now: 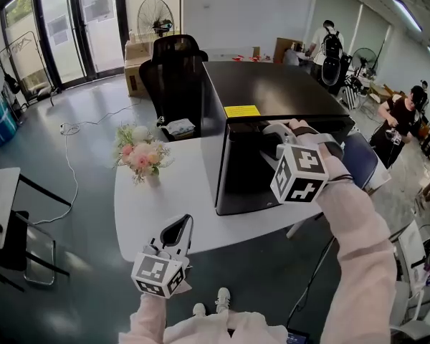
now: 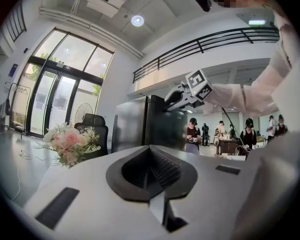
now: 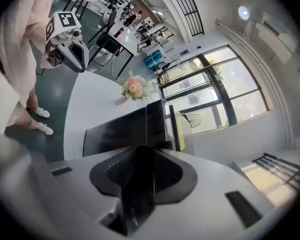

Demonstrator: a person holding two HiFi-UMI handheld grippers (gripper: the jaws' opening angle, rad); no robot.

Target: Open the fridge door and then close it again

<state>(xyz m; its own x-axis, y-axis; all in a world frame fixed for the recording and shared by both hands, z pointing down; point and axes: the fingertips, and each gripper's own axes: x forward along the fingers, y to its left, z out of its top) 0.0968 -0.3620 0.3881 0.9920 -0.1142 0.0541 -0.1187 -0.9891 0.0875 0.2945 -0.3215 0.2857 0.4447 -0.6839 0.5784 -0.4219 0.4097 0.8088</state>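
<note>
I have the black box-shaped mini fridge (image 1: pixel 272 88) standing on the right part of the white rounded table (image 1: pixel 165 206), with its glossy dark door (image 1: pixel 247 167) facing me. My right gripper (image 1: pixel 270 136) sits at the door's top edge, just in front of the yellow label (image 1: pixel 241 111) stuck on the fridge's top. In the right gripper view its jaws are drawn together with no gap. The tips are right at the fridge's upper front edge. I think they press against it rather than pinch it, but the dark surfaces merge there. My left gripper (image 1: pixel 178 229) hangs low at the table's near edge, well apart from the fridge, and its own view shows the jaws closed on nothing. A bouquet of pink and white flowers (image 1: pixel 142 153) stands on the table to the left of the fridge. A black mesh office chair (image 1: pixel 173 67) sits at the table's far side.
</note>
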